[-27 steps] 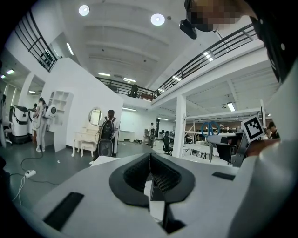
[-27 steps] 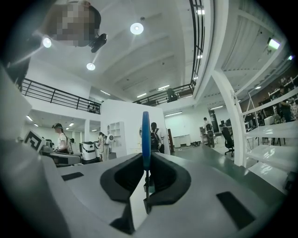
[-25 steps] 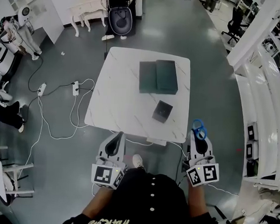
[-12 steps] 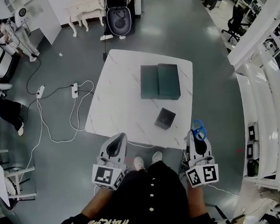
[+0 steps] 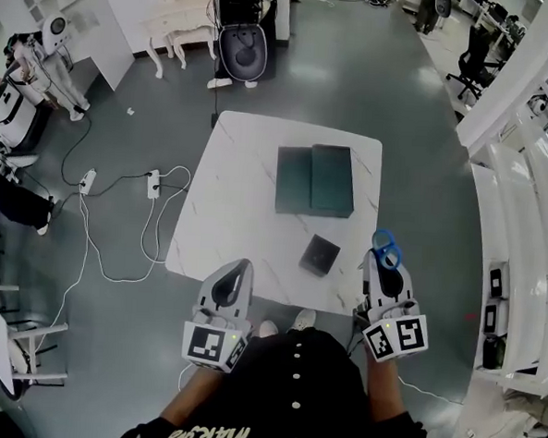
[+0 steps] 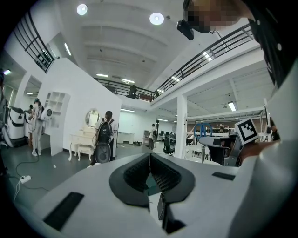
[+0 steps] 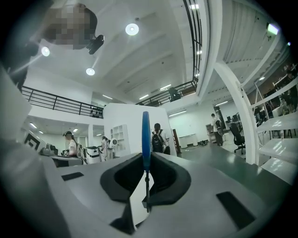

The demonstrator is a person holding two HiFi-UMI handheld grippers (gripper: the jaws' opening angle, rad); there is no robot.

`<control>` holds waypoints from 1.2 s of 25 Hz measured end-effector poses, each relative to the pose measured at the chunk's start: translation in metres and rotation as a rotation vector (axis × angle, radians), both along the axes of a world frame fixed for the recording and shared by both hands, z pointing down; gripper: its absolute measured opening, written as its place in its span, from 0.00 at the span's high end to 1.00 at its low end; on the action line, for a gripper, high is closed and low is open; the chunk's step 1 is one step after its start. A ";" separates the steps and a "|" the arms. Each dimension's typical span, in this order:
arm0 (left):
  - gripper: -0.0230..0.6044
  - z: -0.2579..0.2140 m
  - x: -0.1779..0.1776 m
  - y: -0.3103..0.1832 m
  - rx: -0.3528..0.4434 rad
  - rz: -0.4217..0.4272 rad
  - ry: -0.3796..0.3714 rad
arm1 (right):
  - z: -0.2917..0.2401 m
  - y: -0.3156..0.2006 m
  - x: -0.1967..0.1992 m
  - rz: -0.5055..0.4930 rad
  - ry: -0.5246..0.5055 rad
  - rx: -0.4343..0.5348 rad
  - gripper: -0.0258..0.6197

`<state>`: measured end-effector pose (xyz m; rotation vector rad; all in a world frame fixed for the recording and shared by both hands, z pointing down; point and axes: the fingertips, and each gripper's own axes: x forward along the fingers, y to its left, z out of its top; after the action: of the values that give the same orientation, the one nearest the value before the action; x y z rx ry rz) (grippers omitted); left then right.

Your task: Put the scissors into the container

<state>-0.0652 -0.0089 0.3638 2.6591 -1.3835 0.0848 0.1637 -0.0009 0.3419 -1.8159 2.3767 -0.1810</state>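
Observation:
Blue-handled scissors (image 5: pixel 386 248) (image 7: pixel 145 139) stick out forward, edge-on, from my right gripper (image 5: pixel 383 265) (image 7: pixel 145 179), which is shut on them. It hovers by the near right corner of the white marble table (image 5: pixel 238 202). A small dark open container (image 5: pixel 319 255) stands on the table just left of the right gripper. My left gripper (image 5: pixel 232 280) (image 6: pixel 150 174) is shut with nothing in it, held at the table's near edge. Through its jaws a bit of the teal box shows.
Two dark teal boxes (image 5: pixel 315 179) lie side by side in the table's far half. Power strips and white cables (image 5: pixel 117 204) trail over the grey floor at the left. A white railing and shelving (image 5: pixel 523 238) run along the right. People and a suitcase stand far behind.
The person has stepped up to the table. Both grippers now sit at its near edge, the scissors still held. The table and boxes have shifted down in the head view.

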 end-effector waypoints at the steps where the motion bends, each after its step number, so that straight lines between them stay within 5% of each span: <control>1: 0.92 0.000 0.003 -0.003 -0.004 -0.006 -0.002 | -0.001 -0.005 0.002 -0.008 -0.002 0.002 0.88; 14: 0.92 0.015 0.018 -0.048 -0.023 -0.104 -0.004 | 0.013 -0.062 0.025 -0.088 -0.043 -0.015 0.88; 30: 0.91 0.019 0.009 -0.119 -0.028 0.007 -0.020 | 0.050 -0.179 -0.012 -0.148 -0.104 -0.130 0.88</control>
<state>-0.0561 -0.1275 0.3831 2.6474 -1.3680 0.1313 0.1512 -0.1802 0.3916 -1.6362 2.4772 -0.4451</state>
